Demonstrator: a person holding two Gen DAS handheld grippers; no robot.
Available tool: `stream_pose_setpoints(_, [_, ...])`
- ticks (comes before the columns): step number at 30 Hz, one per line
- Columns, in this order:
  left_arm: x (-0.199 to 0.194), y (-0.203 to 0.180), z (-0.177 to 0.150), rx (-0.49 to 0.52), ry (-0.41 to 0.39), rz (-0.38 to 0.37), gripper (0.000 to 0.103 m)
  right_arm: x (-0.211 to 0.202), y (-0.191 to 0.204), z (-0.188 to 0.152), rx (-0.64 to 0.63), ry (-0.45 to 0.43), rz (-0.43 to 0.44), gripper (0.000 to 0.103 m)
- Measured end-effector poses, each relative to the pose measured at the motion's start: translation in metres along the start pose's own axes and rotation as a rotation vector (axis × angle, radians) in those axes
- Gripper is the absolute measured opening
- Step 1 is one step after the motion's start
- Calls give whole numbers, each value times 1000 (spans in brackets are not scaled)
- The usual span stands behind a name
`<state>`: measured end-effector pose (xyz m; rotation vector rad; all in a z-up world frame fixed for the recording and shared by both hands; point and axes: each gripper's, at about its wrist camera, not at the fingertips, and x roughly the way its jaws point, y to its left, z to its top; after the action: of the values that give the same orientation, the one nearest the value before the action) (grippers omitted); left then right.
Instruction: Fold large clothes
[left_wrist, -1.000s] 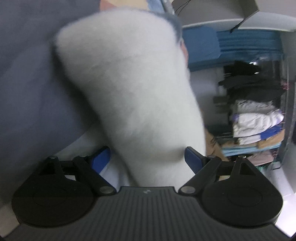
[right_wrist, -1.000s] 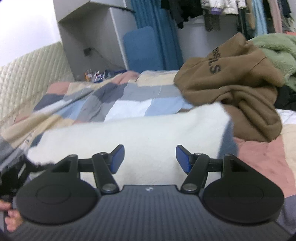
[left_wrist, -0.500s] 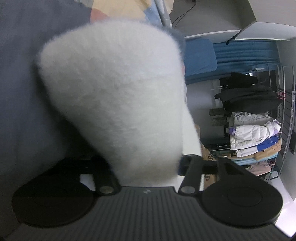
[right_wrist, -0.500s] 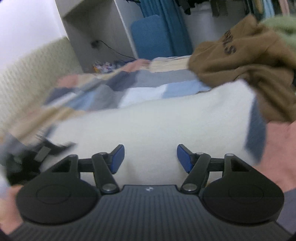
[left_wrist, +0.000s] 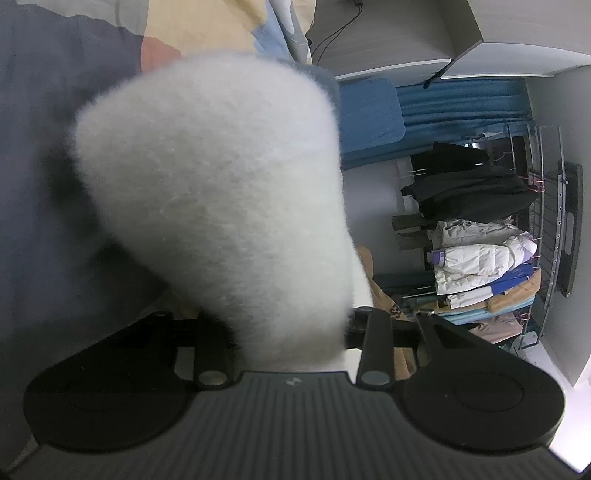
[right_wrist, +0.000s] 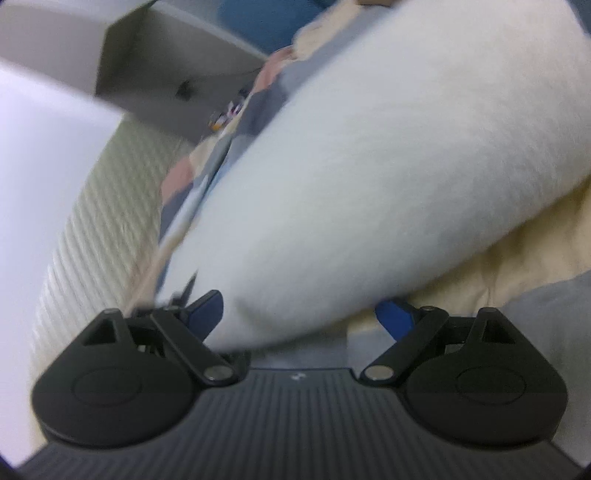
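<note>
A: White fleece garment (left_wrist: 221, 206) filled the left wrist view. The left gripper (left_wrist: 288, 328) was clenched on it; the fingertips were buried in the pile, so only the linkage showed. The fleece stood up from the grip in a thick folded wad over the dark grey part of the patchwork bedspread (left_wrist: 44, 166). This camera was rolled sideways: the clothes rack (left_wrist: 480, 236) and blue curtain (left_wrist: 461, 99) ran along the right edge, so the gripper looked turned about its long axis.

B: Right wrist view?

A: Blurred, and also tilted. The right gripper (right_wrist: 299, 314) was released; its blue pads (right_wrist: 207, 306) stood wide apart, with the fleece (right_wrist: 369, 155) bulging between and above them. Contact with the pads could not be read. The garment lay across the cream and grey bedspread (right_wrist: 517, 258), with a quilted headboard (right_wrist: 92, 221) to the left.

B: Advice for the step?

A: My judgement: a fold was being carried over. Get the right gripper well onto the edge before closing, take both layers, keep both grips level, then lay the fleece flat so the bulk does not roll.
</note>
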<state>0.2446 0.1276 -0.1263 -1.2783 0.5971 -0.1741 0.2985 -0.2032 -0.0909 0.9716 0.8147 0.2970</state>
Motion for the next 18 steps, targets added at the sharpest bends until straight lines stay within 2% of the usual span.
stream_pose_setpoints(5, [-1, 3, 5, -23, 8, -14, 43, -9, -31, 11, 206, -108, 34, 91])
stream_pose_setpoints(8, [-1, 3, 7, -23, 8, -15, 43, -31, -42, 11, 296, -193, 11, 91])
stream_pose_setpoints(11, [2, 1, 7, -24, 8, -17, 43, -60, -50, 10, 342, -326, -82, 93])
stream_pose_setpoints(12, [2, 2, 6, -27, 7, -16, 43, -66, -54, 9, 355, -347, -84, 93])
stream_pose_setpoints(14, [5, 1, 8, -37, 8, -15, 43, -68, -62, 8, 396, -351, -84, 93])
stream_pose_setpoints(18, [6, 5, 8, -50, 7, -4, 44, -52, -63, 10, 375, -313, -54, 94])
